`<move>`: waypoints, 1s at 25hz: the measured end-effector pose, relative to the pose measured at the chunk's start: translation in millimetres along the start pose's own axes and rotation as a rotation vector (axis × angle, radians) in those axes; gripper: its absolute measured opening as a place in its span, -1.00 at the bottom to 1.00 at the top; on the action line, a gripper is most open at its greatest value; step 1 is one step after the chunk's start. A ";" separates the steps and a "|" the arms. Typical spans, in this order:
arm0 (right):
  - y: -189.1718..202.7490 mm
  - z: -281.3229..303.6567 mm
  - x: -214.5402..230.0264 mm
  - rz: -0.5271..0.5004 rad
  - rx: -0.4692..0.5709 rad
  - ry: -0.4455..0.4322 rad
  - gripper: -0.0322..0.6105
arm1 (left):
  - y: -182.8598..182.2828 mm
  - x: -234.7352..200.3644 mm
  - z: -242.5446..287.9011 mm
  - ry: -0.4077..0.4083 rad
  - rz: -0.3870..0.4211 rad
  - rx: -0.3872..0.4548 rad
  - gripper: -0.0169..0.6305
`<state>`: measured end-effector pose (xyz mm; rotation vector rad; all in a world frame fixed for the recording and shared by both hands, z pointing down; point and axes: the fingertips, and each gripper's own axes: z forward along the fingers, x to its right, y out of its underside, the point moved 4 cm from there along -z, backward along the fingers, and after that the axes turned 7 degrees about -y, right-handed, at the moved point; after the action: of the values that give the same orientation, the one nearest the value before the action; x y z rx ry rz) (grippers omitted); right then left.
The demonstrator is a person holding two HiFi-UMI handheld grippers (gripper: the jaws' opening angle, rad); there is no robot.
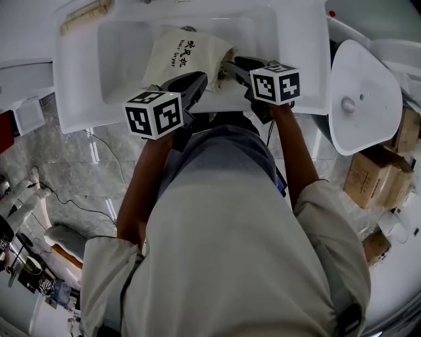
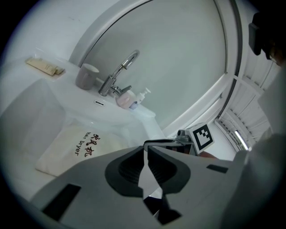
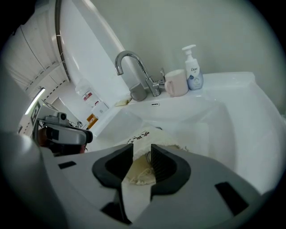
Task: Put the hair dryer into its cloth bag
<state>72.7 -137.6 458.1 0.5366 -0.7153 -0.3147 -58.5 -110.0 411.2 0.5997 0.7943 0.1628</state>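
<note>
A cream cloth bag (image 1: 184, 56) printed "Hair Dryer" lies flat in the white sink basin (image 1: 118, 59), its puckered drawstring mouth toward the front right. No hair dryer shows outside it. My left gripper (image 1: 199, 80) hovers over the basin's front edge. In the left gripper view its jaws (image 2: 146, 145) stand only a slit apart with nothing in it, and the bag (image 2: 76, 147) lies below to the left. My right gripper (image 1: 228, 68) hangs over the bag's mouth. Its jaws (image 3: 142, 150) are apart, the bag mouth and cord (image 3: 142, 169) showing beneath the gap, untouched by the pads.
A chrome faucet (image 3: 134, 71), a pink cup (image 3: 175, 82) and a pump bottle (image 3: 193, 69) stand on the sink's back ledge. A tan folded item (image 1: 85, 16) lies at its back left corner. A toilet lid (image 1: 362, 95) and cardboard boxes (image 1: 371, 174) are to the right.
</note>
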 end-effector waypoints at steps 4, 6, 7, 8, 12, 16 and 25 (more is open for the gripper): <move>-7.4 -12.8 -9.0 -0.015 0.031 0.009 -0.59 | -6.5 -0.8 -8.4 -0.009 0.025 0.038 -0.91; -9.8 -19.8 -13.0 -0.015 0.049 0.013 -0.63 | -9.6 -1.1 -12.9 -0.012 0.029 0.057 -0.91; -10.9 -23.5 -14.9 -0.016 0.059 0.018 -0.64 | -11.9 -0.5 -16.0 -0.013 0.028 0.070 -0.91; -12.2 -27.2 -16.4 -0.019 0.069 0.025 -0.65 | -15.3 0.9 -19.9 -0.013 0.026 0.089 -0.92; -17.3 -40.1 -19.9 -0.022 0.115 0.067 -0.70 | -28.9 9.3 -35.1 -0.012 0.060 0.170 -0.92; -19.4 -48.3 -31.8 -0.029 0.152 0.062 -0.73 | -33.6 9.6 -43.9 -0.037 0.108 0.205 -0.92; -34.4 -74.6 -58.4 -0.042 0.240 0.047 -0.80 | -45.2 16.4 -64.3 -0.081 0.202 0.257 -0.92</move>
<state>79.3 -113.2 360.6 0.7852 -0.7007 -0.2555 -96.5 -112.9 340.5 0.9246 0.6797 0.2215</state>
